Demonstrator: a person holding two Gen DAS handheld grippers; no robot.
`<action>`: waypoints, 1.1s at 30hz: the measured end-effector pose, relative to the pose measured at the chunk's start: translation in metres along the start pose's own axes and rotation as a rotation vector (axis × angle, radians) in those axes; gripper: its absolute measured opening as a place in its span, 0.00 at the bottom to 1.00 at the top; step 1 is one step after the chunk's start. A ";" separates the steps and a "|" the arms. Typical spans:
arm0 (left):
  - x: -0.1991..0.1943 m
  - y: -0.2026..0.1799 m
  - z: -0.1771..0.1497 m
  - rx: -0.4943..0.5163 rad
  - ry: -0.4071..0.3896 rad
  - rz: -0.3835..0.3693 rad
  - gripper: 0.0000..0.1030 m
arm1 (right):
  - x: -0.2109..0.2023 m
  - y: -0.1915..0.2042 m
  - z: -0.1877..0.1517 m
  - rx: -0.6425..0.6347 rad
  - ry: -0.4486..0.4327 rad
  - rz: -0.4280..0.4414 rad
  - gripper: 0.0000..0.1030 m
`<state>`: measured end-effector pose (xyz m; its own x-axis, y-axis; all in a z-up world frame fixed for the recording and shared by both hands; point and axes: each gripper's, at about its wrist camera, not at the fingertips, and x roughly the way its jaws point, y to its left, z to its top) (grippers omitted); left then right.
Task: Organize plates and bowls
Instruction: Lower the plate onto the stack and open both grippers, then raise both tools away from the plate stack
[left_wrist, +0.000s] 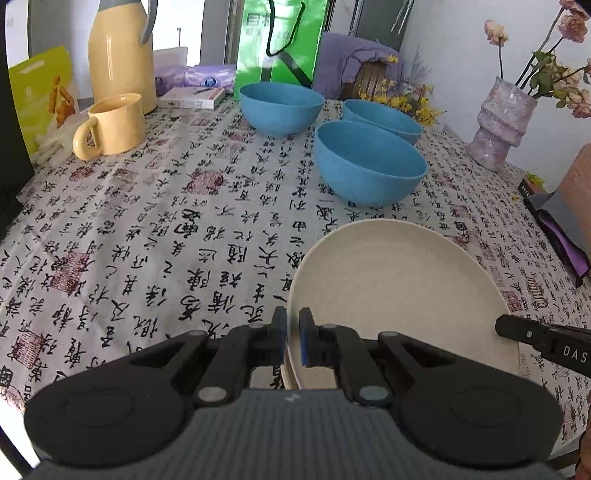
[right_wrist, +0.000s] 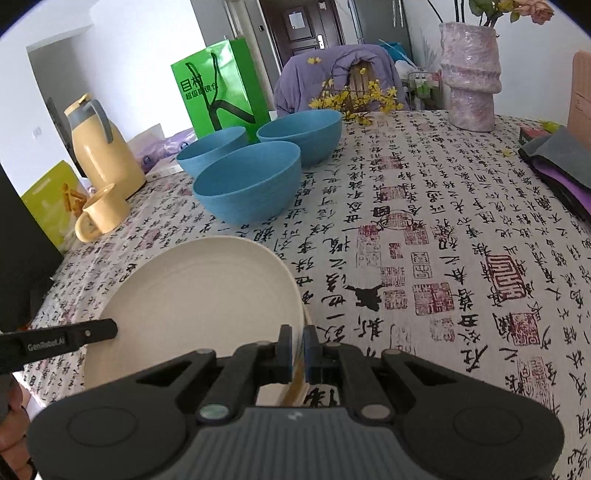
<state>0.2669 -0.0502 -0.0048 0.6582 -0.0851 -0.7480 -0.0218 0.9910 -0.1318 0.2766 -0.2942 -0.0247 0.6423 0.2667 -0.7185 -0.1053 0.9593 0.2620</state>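
Observation:
A stack of cream plates (left_wrist: 399, 291) lies near the table's front edge; it also shows in the right wrist view (right_wrist: 195, 295). My left gripper (left_wrist: 293, 338) is shut on the stack's left rim. My right gripper (right_wrist: 298, 349) is shut on the right rim, and its finger shows in the left wrist view (left_wrist: 517, 332). Three blue bowls stand separately behind the plates: a near one (left_wrist: 369, 162), one at the back right (left_wrist: 384, 118) and one at the back left (left_wrist: 280, 107). They also show in the right wrist view (right_wrist: 247, 181).
A yellow mug (left_wrist: 110, 125) and a yellow thermos jug (left_wrist: 118, 51) stand at the back left. A green bag (left_wrist: 277, 40), a pink vase with flowers (left_wrist: 498, 122) and a dark folder (right_wrist: 557, 162) ring the table. The calligraphy tablecloth (left_wrist: 166, 240) covers it.

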 end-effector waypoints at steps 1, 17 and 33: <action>0.002 0.000 0.000 -0.002 0.008 0.000 0.07 | 0.001 0.000 -0.001 -0.002 0.004 -0.001 0.07; -0.001 0.000 -0.005 0.008 0.011 0.001 0.09 | -0.002 0.001 -0.005 -0.008 0.007 0.009 0.18; -0.033 -0.006 -0.007 0.157 -0.154 -0.016 0.98 | -0.037 -0.001 0.003 -0.048 -0.139 -0.045 0.89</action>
<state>0.2403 -0.0544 0.0161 0.7647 -0.0959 -0.6372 0.0992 0.9946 -0.0306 0.2548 -0.3049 0.0034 0.7459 0.2109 -0.6318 -0.1077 0.9743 0.1980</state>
